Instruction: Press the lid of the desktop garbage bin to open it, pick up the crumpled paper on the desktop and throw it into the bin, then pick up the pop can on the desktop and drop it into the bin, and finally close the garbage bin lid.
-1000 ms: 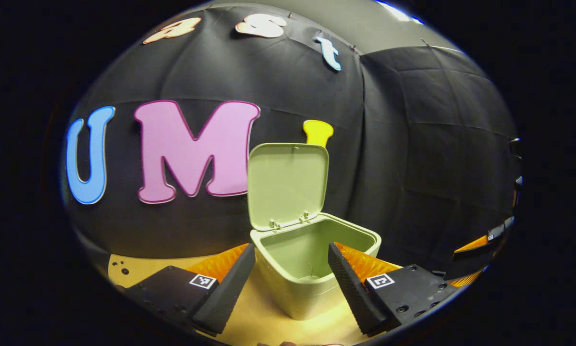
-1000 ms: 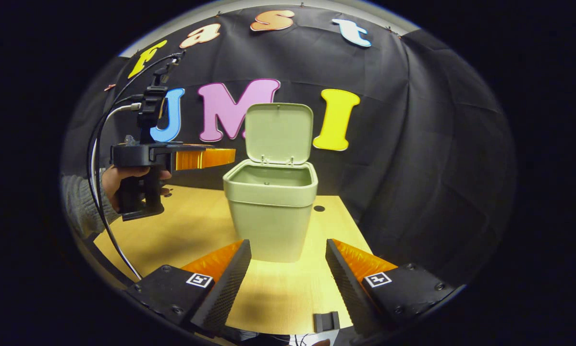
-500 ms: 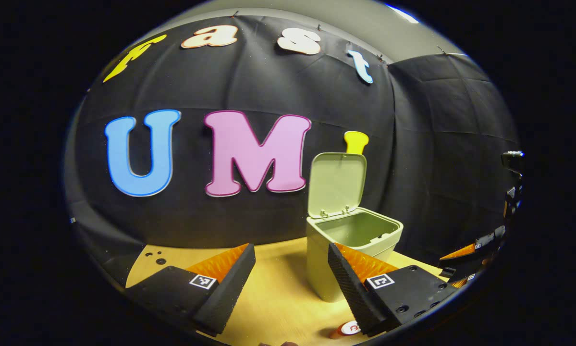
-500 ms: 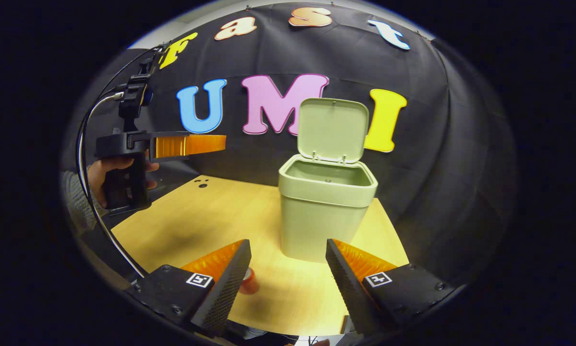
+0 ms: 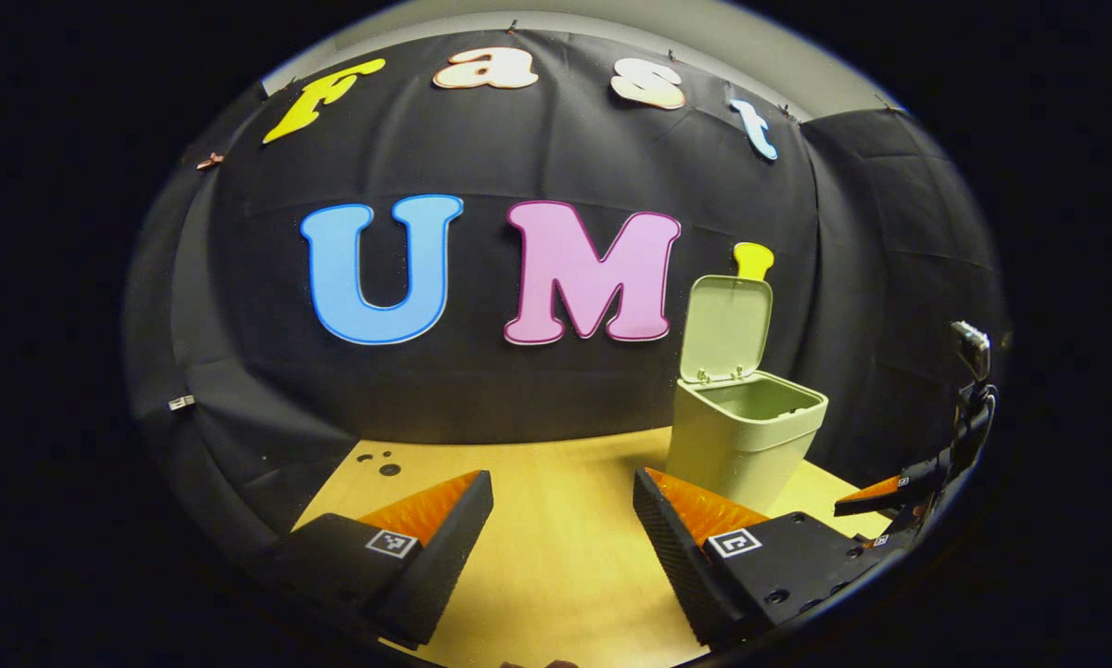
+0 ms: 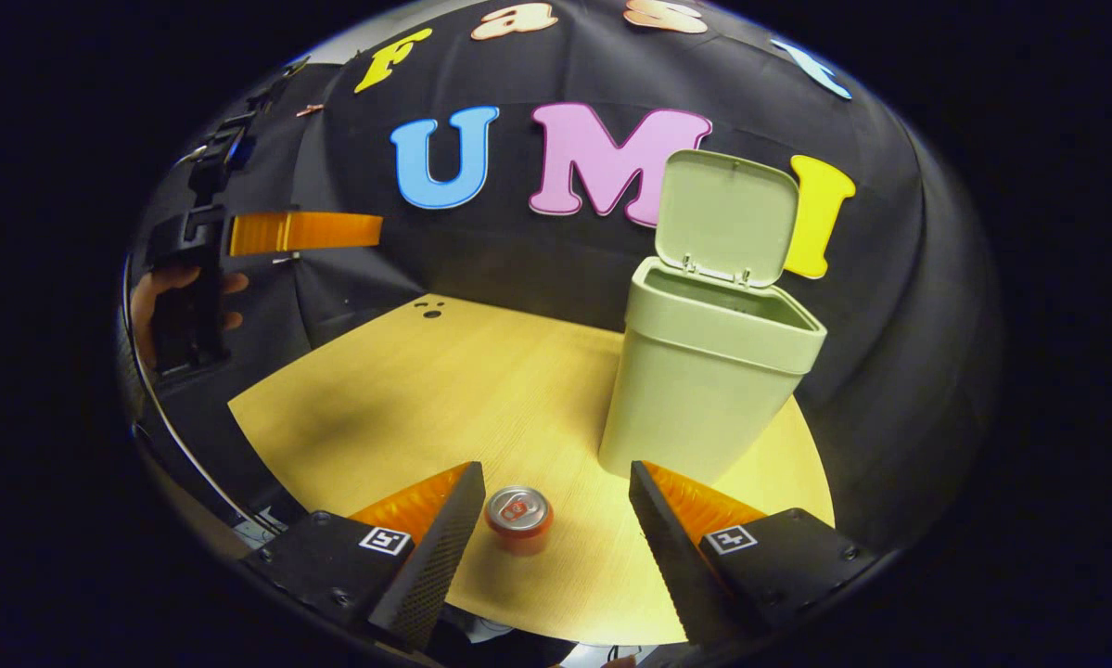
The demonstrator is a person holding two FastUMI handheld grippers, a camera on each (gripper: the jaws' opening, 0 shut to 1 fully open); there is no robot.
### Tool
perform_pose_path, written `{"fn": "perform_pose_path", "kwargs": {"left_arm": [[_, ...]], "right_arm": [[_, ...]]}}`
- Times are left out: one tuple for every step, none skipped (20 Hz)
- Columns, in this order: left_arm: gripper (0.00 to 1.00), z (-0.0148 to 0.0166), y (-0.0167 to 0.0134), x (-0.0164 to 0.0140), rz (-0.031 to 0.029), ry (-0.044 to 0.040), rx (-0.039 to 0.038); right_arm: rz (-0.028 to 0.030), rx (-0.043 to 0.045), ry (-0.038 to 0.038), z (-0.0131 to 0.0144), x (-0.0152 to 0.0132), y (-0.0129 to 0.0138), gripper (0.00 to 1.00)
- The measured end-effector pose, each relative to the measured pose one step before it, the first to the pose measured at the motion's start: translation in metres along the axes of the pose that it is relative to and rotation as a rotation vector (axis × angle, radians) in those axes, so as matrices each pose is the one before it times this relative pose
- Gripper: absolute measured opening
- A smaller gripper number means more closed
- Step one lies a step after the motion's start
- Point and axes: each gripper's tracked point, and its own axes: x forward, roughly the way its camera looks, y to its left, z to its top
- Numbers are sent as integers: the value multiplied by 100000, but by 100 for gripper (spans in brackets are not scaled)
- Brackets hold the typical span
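Right gripper view now has the pop can (image 6: 518, 520) upright on the desktop (image 6: 426, 390) between my right gripper (image 6: 556, 547)'s spread, empty fingers; a second ago it wasn't framed. The garbage bin (image 6: 704, 390) sits at two o'clock, lid (image 6: 727, 218) up. My left gripper (image 5: 560, 547), also spread and empty, has swung away, its bin sliding to three o'clock. I judge the can pickup comes next.

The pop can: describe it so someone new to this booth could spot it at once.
Start at the pale green bin, its lid up, on the wooden desktop. Nearer the right gripper, between its open fingers, stands the pop can. It is small and red with a silver top, the one loose item on the wood.
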Motion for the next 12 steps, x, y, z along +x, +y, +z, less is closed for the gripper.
{"fn": "perform_pose_path", "kwargs": {"left_arm": [[98,-451,910,-609,1350,618,-261],[98,-231,710,-565,1175,446,-450],[98,-296,700,-597,944,318,-435],[98,-197,622,-533,949,351,-231],[98,-347,650,-486,1187,398,-146],[98,-233,526,-404,1018,434,-281],[98,-339,499,-442,831,477,-477],[98,-243,363,-350,643,525,-584],[98,-373,371,-363,531,437,-506],[98,-166,294,-178,555,430,-427],[98,-266,276,-148,490,383,-371],[98,-152,118,-53,558,357,-337]], "right_arm": [[807,-820,1386,-570,462,467,99],[489,-958,1420,-565,545,416,99],[659,-824,1630,-520,567,283,99],[1019,-404,1284,-382,678,327,99],[834,-221,1253,-369,682,314,99],[790,-142,1349,-474,547,323,99],[571,-344,1206,-357,619,274,99],[351,-485,1327,-466,551,206,99],[494,-639,1518,-503,547,211,99],[23,-875,1785,-516,647,51,99],[-10,-866,1711,-610,422,-82,99],[-39,-881,1720,-567,551,53,99]]}}
